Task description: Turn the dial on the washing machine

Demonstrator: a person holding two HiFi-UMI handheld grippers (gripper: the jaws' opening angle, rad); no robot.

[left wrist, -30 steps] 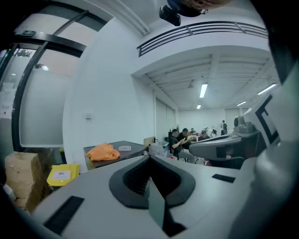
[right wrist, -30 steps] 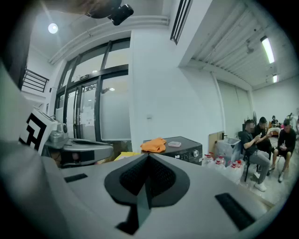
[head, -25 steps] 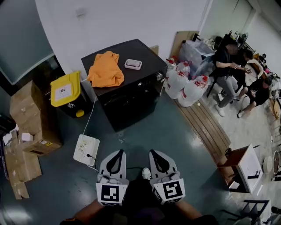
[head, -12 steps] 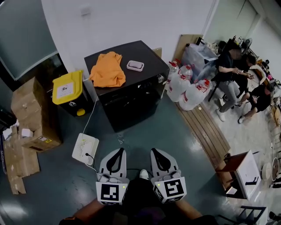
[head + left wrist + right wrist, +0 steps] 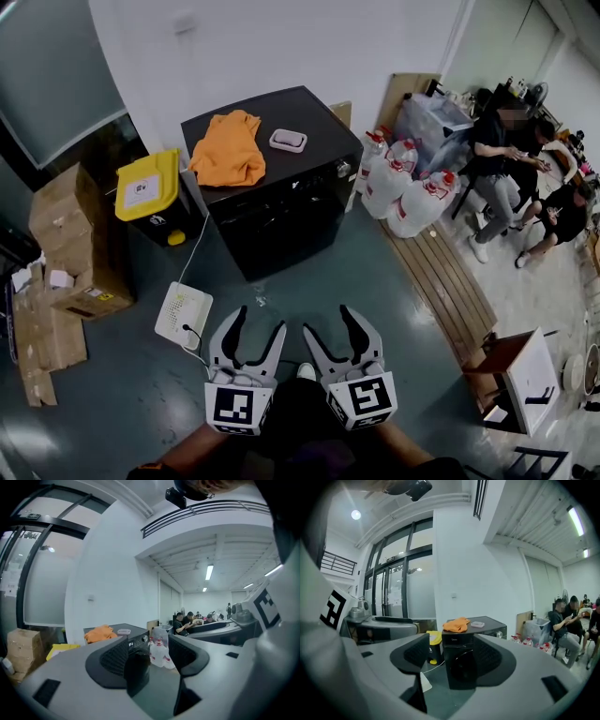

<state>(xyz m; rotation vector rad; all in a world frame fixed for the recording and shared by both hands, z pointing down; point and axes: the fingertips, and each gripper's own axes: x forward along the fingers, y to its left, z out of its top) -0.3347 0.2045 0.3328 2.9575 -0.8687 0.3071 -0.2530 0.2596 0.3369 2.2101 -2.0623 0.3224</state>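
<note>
- Both tools are held low and close to my body, well short of the washing machine, which stands across the floor against the white wall. I read this as an approach stance, with nothing in reach yet.
- The left gripper is spreading its jaws, and its own view shows only floor and the distant machine between them.
- The right gripper is parting its jaws too and is likewise empty. I judge this as readying for a knob.
- The dial is the small silvery knob at the upper front corner of the machine, on the side nearest the water jugs. Neither tool touches it.
- An orange cloth lies towards the top's far left corner with a small pinkish tray beside it. Both sit clear of the front panel, so they should not hinder a turn.
- A white box lies on the floor near the left tool, with a cable running from it towards the machine.
- For writing, a pale badge shows on the machine's front panel and a white label on the yellow bin, both too small to read. The gripper cubes carry black-and-white square markers only.
</note>
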